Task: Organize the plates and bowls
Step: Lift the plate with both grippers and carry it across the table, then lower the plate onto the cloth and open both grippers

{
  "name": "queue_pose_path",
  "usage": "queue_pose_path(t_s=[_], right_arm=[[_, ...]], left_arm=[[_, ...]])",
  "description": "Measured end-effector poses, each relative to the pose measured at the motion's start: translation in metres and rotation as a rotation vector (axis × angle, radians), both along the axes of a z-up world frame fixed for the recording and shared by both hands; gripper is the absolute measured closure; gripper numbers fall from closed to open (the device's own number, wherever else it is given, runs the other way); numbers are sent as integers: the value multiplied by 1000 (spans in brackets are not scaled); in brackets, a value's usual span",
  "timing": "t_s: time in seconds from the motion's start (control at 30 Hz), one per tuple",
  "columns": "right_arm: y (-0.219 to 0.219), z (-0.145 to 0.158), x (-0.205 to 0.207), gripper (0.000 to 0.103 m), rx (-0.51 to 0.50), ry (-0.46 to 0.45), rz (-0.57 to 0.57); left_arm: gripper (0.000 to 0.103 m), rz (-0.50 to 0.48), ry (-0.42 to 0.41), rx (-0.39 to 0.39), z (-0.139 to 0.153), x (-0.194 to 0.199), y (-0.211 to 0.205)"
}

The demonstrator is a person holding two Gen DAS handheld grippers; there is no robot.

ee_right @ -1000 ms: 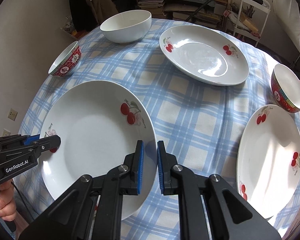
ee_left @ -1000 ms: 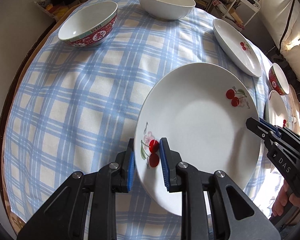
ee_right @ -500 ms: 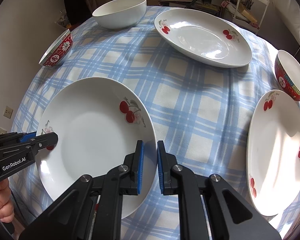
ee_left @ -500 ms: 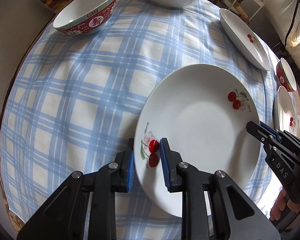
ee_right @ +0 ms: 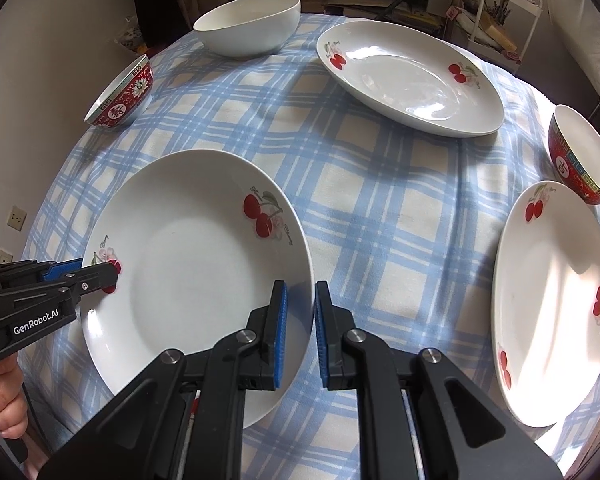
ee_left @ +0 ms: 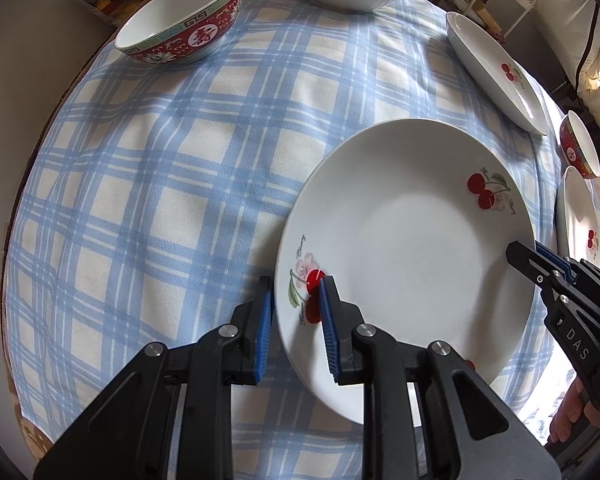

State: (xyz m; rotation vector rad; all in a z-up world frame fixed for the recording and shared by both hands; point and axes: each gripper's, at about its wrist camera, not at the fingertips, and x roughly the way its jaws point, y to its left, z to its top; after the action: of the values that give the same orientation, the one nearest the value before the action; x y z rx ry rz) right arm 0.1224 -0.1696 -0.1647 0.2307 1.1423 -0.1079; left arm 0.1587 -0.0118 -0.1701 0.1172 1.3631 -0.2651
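Two grippers clamp one round white ceramic plate with cherry prints [ee_left: 412,240] by opposite rims: left gripper [ee_left: 296,320], jaws narrowed, blue pads on the rim at a cherry motif; right gripper [ee_right: 300,320], jaws nearly closed, pads pinching the plate's near right rim. Plate sits low over the blue-and-cream checked tablecloth [ee_right: 380,208]; contact with cloth unclear. Beyond: oval white cherry dish [ee_right: 408,80], plain white bowl [ee_right: 248,24], two red patterned bowls [ee_right: 120,96], second round cherry plate [ee_right: 556,300] at right
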Motion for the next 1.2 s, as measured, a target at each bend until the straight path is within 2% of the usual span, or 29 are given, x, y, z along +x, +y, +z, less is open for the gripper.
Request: queue_pose_path(t_s=[0.13,0.23,0.4,0.5,0.57,0.63,0.67,0.7,0.77,0.8,0.83,0.87,0.9,0.93,1.2], right_arm=[[-5,8,-3,88,3,-13,-16],[-11,20,-7,88,19,-46,-32],[-23,35,-10,88,38,-68,-52],[-32,45,-8,87,10,-61,-52],[-40,53,-7,81,-21,-61,-54],[-51,62,-9,60,-50,-73,-72],[-57,66,-11,56,-56,-83,-79],[-63,70,-13,50,-57,-89,-81],[-75,75,-17,44,-60,-89,-79],[-80,76,-19,38,-65,-88,-77],[-86,77,-21,26,-69,-88,-79],[-91,78,-23,20,-74,-89,-85],[-98,79,-26,8,-76,-95,-93],[-104,79,-30,3,-76,-105,-105],[-156,81,-54,2,4,-149,-199]], left_arm=[[80,13,-26,34,7,-3,3],[81,25,-44,29,16,-3,5],[80,-3,-72,49,30,-6,-1],[79,-29,-80,37,38,-7,-14],[76,-48,-107,45,45,-9,-23],[65,-58,-141,54,52,-10,-32],[55,-64,-159,62,55,-9,-38],[52,-72,-176,70,58,-10,-44],[48,-90,-194,88,64,-10,-54],[42,-98,-194,95,65,-9,-61],[37,-105,-192,101,67,-9,-66],[25,-114,-192,103,68,-10,-72],[18,-124,-196,105,69,-10,-79],[16,-134,-203,103,71,-11,-86],[13,-176,-200,57,78,-16,-140]])
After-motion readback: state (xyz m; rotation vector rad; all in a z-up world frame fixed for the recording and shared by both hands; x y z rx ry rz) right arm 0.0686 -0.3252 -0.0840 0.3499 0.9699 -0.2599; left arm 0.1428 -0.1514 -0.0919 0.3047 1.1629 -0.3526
